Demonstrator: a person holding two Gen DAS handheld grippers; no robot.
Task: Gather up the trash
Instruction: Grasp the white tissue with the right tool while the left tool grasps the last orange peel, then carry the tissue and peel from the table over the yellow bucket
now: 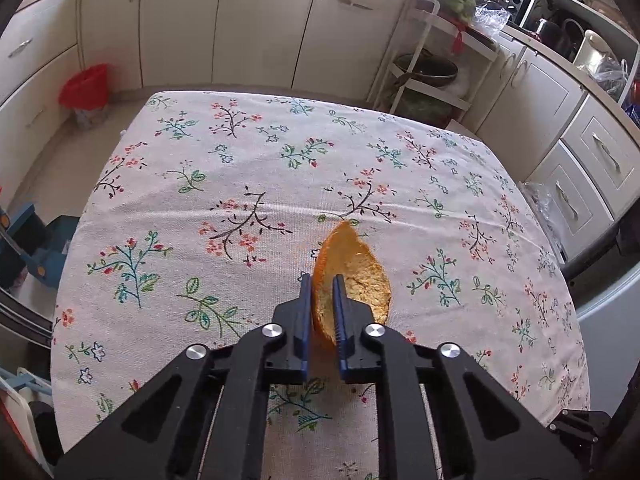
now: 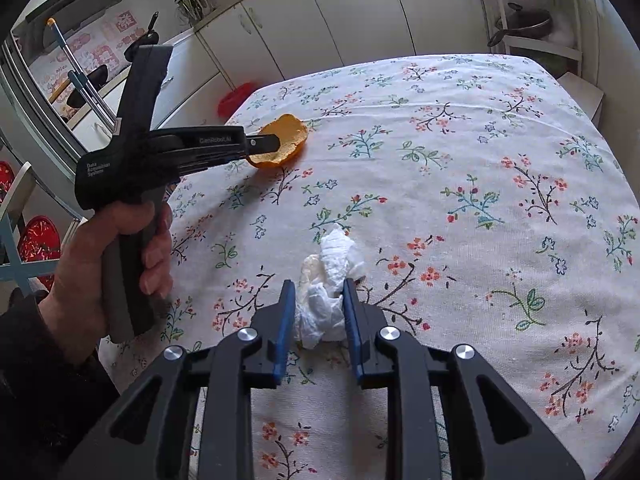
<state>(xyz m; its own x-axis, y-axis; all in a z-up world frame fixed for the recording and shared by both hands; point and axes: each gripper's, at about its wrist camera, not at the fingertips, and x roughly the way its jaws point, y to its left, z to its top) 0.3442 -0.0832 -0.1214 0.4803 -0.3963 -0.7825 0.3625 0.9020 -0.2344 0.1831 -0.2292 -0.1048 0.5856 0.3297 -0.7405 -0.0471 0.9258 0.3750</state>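
Note:
A curved orange peel (image 1: 352,276), orange outside and pale inside, stands on edge on the flowered tablecloth (image 1: 240,168). My left gripper (image 1: 322,282) is shut on the peel's near rim. In the right wrist view the same peel (image 2: 286,142) shows at the cloth's far left, with the left gripper (image 2: 272,143) held by a hand (image 2: 96,280) clamped on it. A crumpled white tissue (image 2: 330,292) lies on the cloth close to me, and my right gripper (image 2: 316,290) is shut on it, the blue pads pressing both its sides.
A bin with a red liner (image 1: 86,92) stands on the floor beyond the table's far left corner, also visible as a red bin (image 2: 236,98). White cabinets (image 1: 256,20) line the back wall. A wire rack (image 1: 432,76) with a pan stands at the far right corner.

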